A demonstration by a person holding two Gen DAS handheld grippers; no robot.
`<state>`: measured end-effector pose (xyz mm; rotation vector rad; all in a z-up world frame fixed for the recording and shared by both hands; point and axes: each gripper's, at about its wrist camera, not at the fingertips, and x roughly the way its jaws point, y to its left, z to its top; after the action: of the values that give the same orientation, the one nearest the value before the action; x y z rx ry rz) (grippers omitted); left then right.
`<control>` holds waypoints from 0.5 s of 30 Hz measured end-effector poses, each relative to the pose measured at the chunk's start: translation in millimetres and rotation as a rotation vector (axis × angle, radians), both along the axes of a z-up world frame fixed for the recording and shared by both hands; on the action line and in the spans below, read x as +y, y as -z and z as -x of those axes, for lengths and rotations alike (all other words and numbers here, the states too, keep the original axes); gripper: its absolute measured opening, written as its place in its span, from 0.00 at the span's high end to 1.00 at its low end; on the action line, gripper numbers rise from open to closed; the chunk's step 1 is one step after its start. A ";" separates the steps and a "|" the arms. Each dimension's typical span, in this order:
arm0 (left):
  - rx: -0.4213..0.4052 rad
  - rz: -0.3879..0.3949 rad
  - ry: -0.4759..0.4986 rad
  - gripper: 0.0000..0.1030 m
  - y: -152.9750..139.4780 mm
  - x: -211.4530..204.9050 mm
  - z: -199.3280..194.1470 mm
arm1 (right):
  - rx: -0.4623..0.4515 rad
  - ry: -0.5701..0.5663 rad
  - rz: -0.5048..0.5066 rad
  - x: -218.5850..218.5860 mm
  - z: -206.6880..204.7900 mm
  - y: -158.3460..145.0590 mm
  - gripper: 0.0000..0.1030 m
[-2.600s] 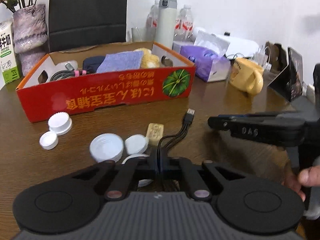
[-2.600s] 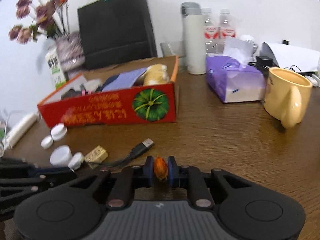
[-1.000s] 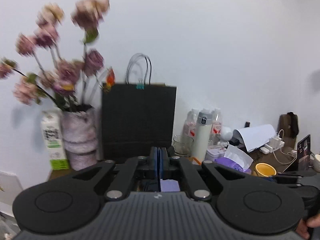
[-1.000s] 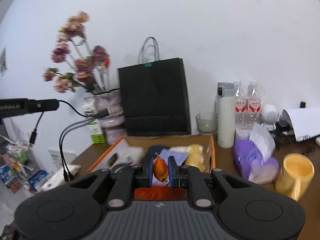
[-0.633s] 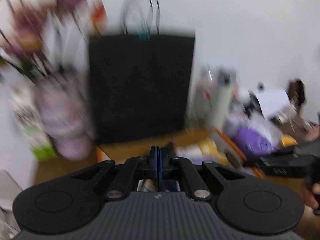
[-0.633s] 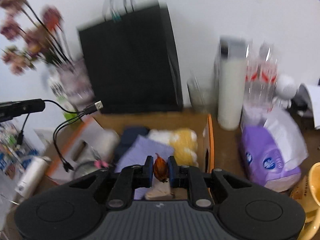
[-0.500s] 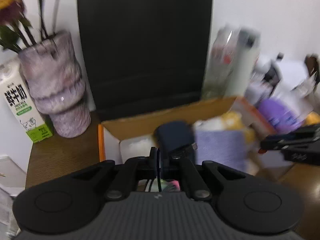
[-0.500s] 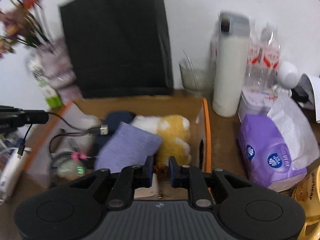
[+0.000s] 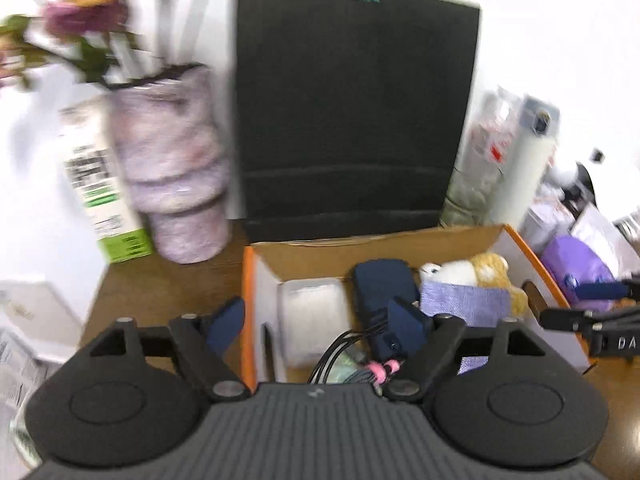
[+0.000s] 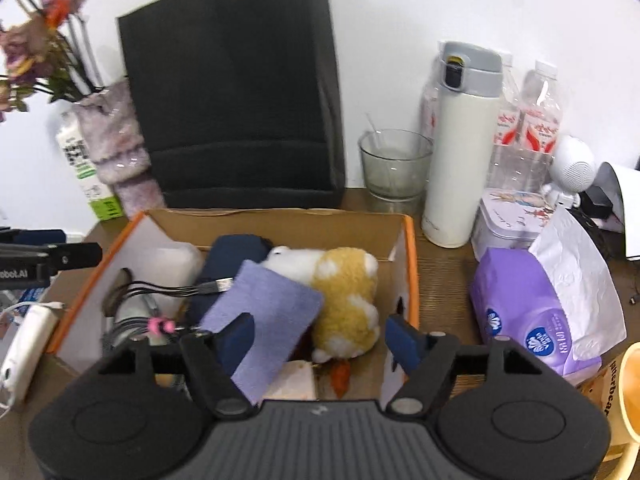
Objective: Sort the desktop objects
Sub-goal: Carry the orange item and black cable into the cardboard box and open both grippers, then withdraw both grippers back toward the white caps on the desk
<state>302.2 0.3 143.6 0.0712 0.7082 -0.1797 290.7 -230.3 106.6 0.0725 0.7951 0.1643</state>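
Observation:
An orange-rimmed cardboard box point(image 10: 408, 240) holds a plush toy point(image 10: 344, 292), a purple cloth point(image 10: 264, 312), a dark blue case point(image 10: 232, 256) and a white pouch point(image 10: 176, 260). My right gripper point(image 10: 322, 338) is open above the box's near right corner; a small orange piece point(image 10: 340, 376) lies on the box floor below it. My left gripper point(image 9: 316, 320) is open over the box's left end point(image 9: 248, 280). The black multi-plug USB cable point(image 10: 180, 290) lies loose in the box, its plug on the blue case; it also shows in the left wrist view point(image 9: 340, 348).
A black paper bag point(image 10: 236, 92) stands behind the box, with a flower vase point(image 10: 116, 148) and milk carton point(image 10: 80, 160) to its left. A glass point(image 10: 394, 164), white flask point(image 10: 460, 148), water bottles, purple tissue pack point(image 10: 532, 312) and yellow mug point(image 10: 624, 396) stand to the right.
Both grippers dropped down over the box and opened. The left let go of the USB cable and the right let go of the orange piece; both now lie in the box.

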 end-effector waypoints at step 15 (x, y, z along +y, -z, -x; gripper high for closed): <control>-0.100 0.107 0.006 0.00 102.9 -0.6 263.9 | -0.128 0.017 -0.041 23.1 224.3 62.0 0.17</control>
<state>38.3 -0.2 40.7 -0.0197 0.5978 -0.2179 66.5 -207.2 44.7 0.1066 0.6638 0.1675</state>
